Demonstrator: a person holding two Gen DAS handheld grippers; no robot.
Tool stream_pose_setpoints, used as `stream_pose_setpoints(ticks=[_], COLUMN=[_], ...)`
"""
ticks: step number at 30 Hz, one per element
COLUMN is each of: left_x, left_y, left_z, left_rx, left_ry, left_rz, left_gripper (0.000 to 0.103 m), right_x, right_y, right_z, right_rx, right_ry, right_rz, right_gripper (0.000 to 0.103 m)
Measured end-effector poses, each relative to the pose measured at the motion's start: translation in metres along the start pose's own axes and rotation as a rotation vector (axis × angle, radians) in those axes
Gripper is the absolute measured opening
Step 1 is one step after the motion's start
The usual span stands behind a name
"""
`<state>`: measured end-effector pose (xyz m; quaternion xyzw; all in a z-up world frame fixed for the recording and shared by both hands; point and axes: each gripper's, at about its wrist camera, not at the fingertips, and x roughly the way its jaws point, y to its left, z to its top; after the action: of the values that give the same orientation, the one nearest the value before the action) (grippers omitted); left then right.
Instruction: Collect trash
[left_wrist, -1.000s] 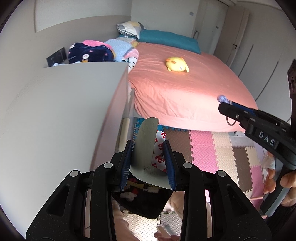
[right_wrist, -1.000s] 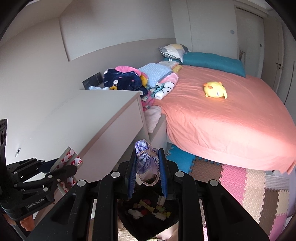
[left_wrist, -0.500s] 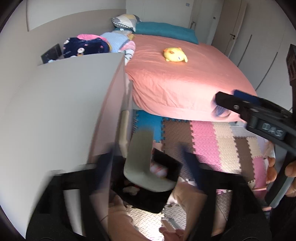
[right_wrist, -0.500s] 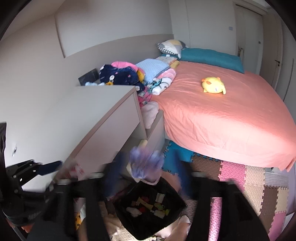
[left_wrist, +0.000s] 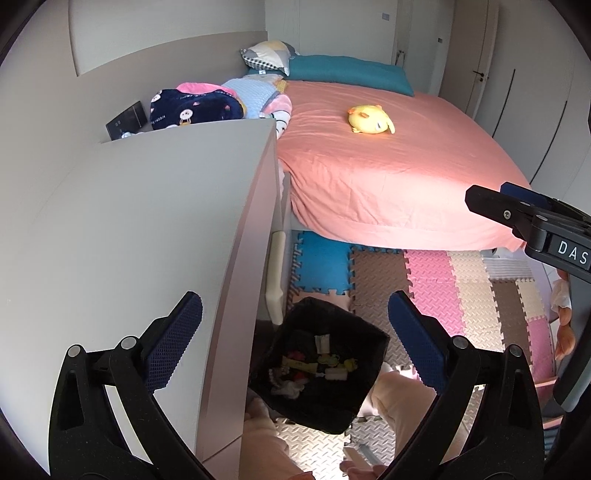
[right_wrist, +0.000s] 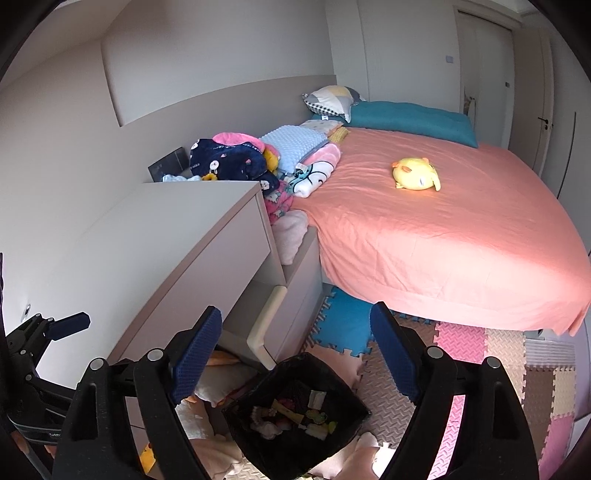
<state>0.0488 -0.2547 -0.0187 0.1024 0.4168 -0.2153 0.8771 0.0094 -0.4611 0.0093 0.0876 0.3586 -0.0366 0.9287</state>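
A black trash bag (left_wrist: 354, 402) hangs open below both grippers, with several small scraps lying inside; it also shows in the right wrist view (right_wrist: 354, 410). My left gripper (left_wrist: 295, 343) is open and empty above the bag's rim. My right gripper (right_wrist: 295, 354) is open and empty above the bag. The right gripper shows at the right edge of the left wrist view (left_wrist: 517, 214). The left gripper shows at the lower left of the right wrist view (right_wrist: 55, 328).
A pale dresser (left_wrist: 129, 240) stands to the left, close beside the bag. A bed with a pink sheet (right_wrist: 443, 229) carries a yellow plush toy (right_wrist: 415, 178) and a pile of clothes (right_wrist: 236, 158). Foam puzzle mats (left_wrist: 443, 288) cover the floor.
Both grippers opened. The grey sheet left the left gripper and the purple bundle left the right gripper; neither shows now. Both grippers are now empty over the bag.
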Motion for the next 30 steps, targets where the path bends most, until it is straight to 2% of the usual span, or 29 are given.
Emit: stream_pose_setpoints(ticks=[30], left_x=[0.0002], left_y=[0.0026], left_z=[-0.0014], left_rx=[-0.017], left_ry=[0.0], left_rz=[0.006], left_gripper=[0.097], right_x=[-0.001], right_y=[-0.0006], right_z=[-0.0005], right_rx=[-0.001], right_ry=[-0.002], right_rz=[0.002], right_gripper=[0.083])
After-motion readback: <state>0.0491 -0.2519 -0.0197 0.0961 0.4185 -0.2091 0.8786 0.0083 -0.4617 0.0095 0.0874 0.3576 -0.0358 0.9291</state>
